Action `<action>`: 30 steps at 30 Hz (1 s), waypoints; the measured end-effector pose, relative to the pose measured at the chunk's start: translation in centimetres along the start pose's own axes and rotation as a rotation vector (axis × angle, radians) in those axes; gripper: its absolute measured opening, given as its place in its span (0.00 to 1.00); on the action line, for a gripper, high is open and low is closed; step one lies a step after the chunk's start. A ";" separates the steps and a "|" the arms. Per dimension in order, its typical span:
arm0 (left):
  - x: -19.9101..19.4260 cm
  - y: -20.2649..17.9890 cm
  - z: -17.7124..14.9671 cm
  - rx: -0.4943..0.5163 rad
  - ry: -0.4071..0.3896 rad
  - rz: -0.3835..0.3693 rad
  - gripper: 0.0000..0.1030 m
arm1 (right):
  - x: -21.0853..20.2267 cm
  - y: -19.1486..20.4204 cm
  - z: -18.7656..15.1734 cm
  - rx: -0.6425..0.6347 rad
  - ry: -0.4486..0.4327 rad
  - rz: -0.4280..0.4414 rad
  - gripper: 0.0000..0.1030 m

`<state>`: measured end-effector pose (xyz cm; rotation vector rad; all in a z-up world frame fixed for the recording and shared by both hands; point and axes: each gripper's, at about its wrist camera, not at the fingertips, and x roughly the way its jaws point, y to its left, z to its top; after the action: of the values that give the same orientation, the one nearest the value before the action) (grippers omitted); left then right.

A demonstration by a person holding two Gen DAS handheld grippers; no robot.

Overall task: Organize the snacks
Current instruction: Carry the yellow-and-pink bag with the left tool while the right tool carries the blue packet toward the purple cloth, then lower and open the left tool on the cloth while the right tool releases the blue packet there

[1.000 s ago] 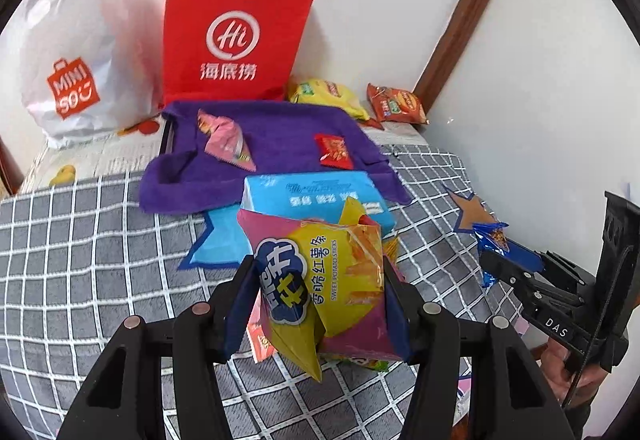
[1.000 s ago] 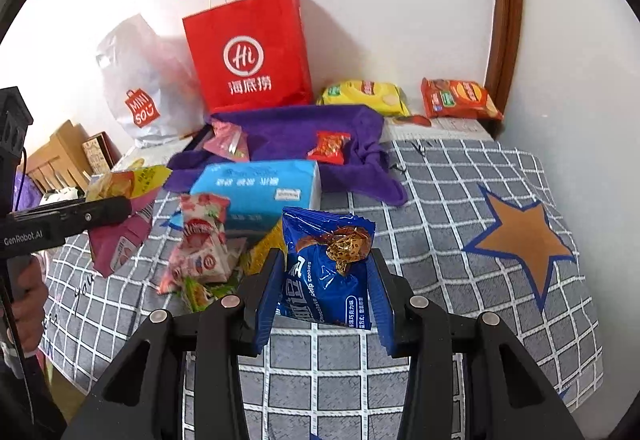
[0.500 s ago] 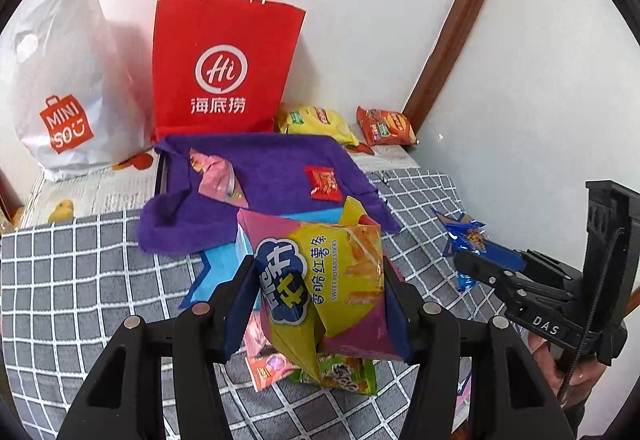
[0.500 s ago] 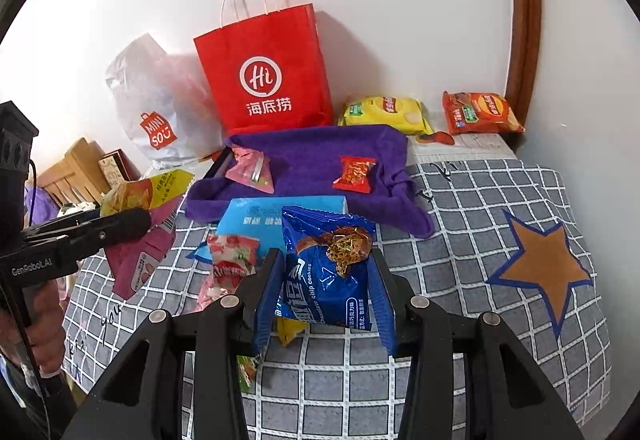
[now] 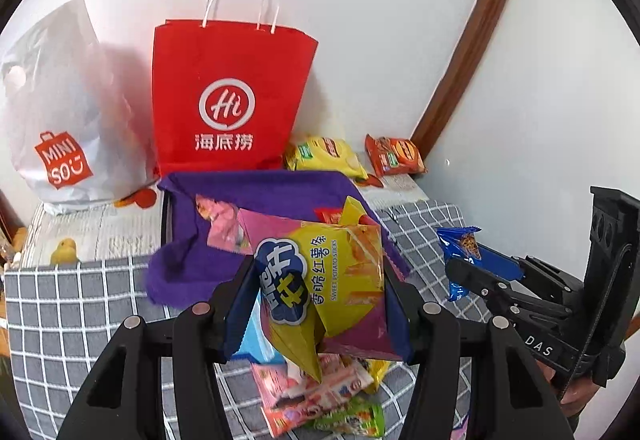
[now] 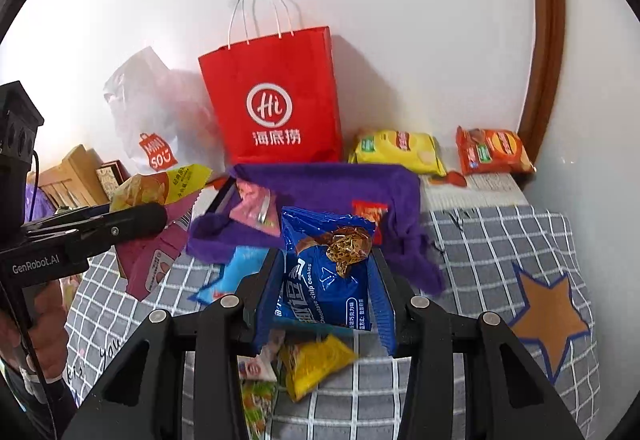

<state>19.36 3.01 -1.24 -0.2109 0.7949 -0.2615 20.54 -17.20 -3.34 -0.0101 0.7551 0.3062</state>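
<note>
light blue pack (image 5: 256,340) mostly hidden behind gripper (image 5: 318,296)

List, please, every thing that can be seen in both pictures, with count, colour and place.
sweet potato sticks bag: 1, yellow and pink, held in left gripper
chocolate chip cookies bag: 1, blue, held in right gripper
paper bag: 1, red, upright at the wall
plastic bag: 1, white, beside the paper bag
towel: 1, purple, before the paper bag
small packets: 2, one pink and one red, on the towel
chip bags: 2, yellow and orange, by the wall
tissue pack: 1, light blue, near the towel
loose snacks: several, mixed colours, below the grippers
checked cover: 1, grey and white, underneath
left gripper: 1, black
right gripper: 1, black
</note>
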 end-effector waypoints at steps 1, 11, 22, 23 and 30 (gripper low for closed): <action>0.1 0.2 0.5 -0.006 -0.005 0.000 0.53 | 0.3 0.0 0.4 -0.002 -0.004 -0.002 0.41; 2.0 2.7 2.3 -0.056 -0.040 0.005 0.53 | 3.9 -0.1 3.6 0.019 -0.019 0.025 0.41; 5.7 5.4 1.5 -0.073 -0.021 0.025 0.53 | 9.1 0.5 3.6 0.014 0.028 0.043 0.41; 5.9 5.6 1.4 -0.077 -0.020 0.025 0.53 | 9.5 0.3 3.7 0.017 0.025 0.036 0.41; 6.6 7.6 1.0 -0.123 -0.022 0.025 0.53 | 12.3 -1.2 4.0 0.041 0.035 0.005 0.41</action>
<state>25.64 8.23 -7.11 -0.3190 0.7918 -0.1870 31.98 -14.51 -8.91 0.0253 0.7957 0.2956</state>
